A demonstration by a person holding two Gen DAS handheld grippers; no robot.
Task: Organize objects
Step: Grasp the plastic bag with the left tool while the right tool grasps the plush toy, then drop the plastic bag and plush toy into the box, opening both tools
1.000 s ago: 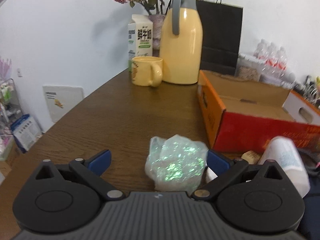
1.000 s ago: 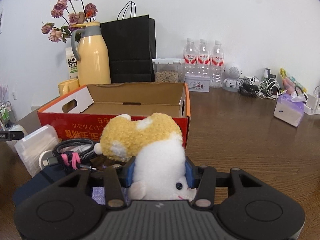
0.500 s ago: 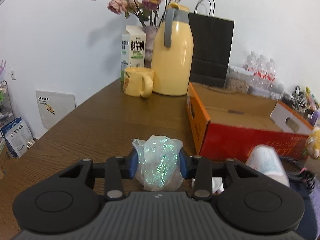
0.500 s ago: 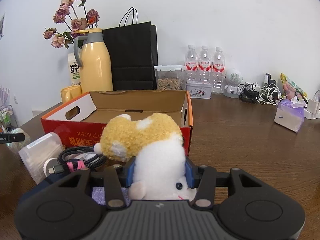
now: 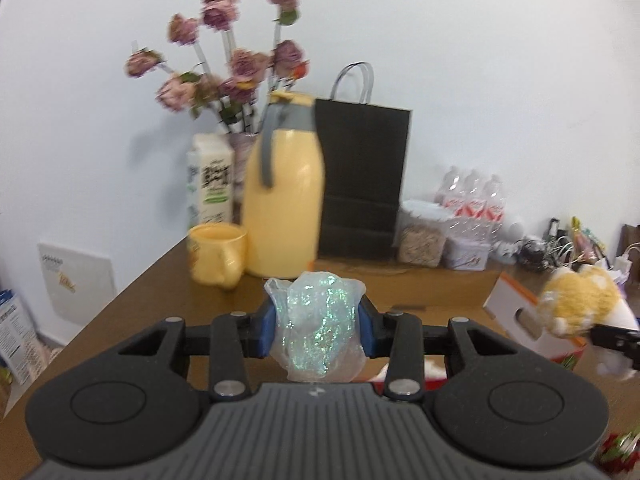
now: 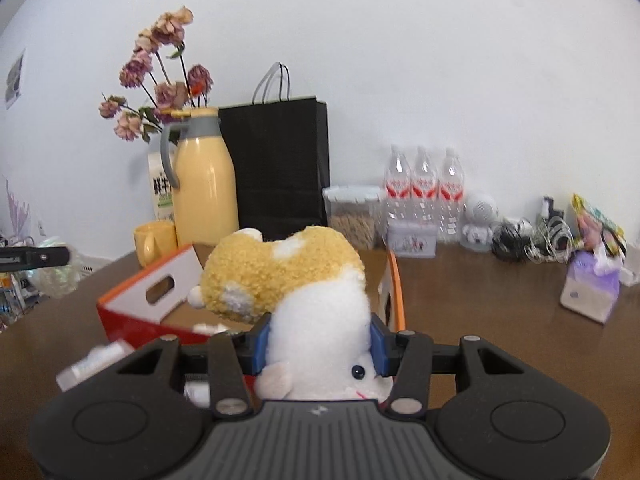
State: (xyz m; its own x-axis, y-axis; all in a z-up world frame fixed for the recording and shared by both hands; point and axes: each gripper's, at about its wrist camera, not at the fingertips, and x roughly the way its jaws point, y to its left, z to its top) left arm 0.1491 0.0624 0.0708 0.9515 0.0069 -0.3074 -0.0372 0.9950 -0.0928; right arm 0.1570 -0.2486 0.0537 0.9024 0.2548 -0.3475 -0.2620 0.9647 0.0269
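Open red-and-orange cardboard box [image 6: 132, 312] on the brown wooden table [image 6: 480, 320], at ten o'clock of the right gripper [image 6: 318, 346]; its jaws pinch a yellow-and-white plush toy [image 6: 304, 280]. Left gripper [image 5: 316, 330] jaws clamp a crumpled iridescent plastic bag [image 5: 318, 320], clear of the table. Step judged: carrying both. Next: lower each into the box, then release.

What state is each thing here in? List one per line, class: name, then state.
left gripper: shut on the glittery bag
right gripper: shut on the plush toy
cardboard box: open on top
yellow mug: upright
yellow jug: upright, lid on
black paper bag: standing
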